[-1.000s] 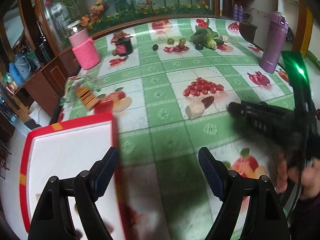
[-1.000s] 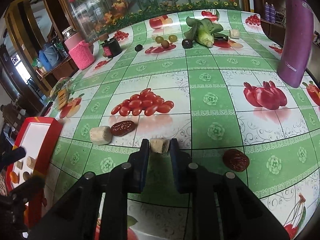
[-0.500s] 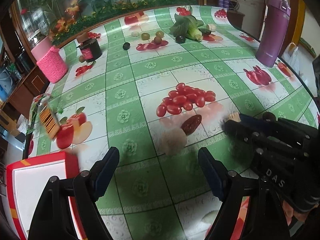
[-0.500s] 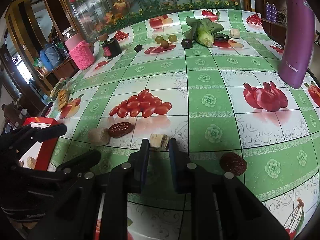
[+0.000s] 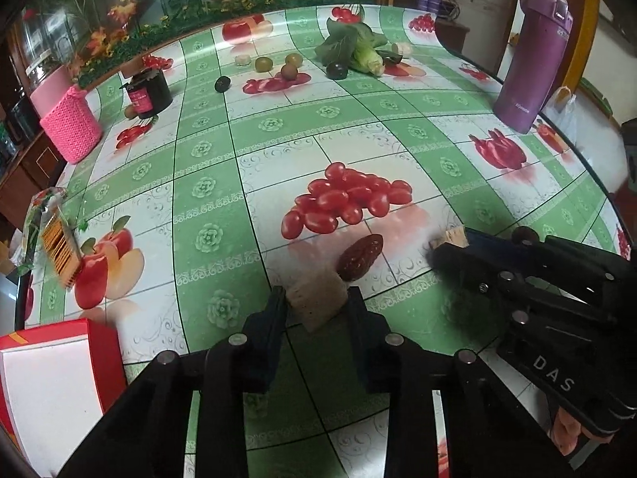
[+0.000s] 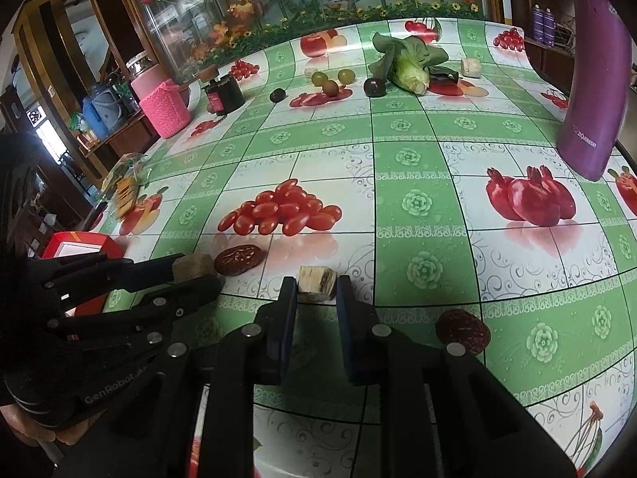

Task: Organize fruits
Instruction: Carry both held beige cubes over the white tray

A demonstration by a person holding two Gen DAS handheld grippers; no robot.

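Left hand-held gripper (image 5: 316,304) around tan chunk (image 5: 316,304), red date (image 5: 360,257) just beyond.

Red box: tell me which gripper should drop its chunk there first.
Left. The left gripper already clamps a chunk, and the red box sits right beside it; the right gripper is farther away.

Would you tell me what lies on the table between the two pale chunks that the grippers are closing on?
A dark red date lies there, touching the left chunk and apart from the right chunk; the right wrist view shows it.
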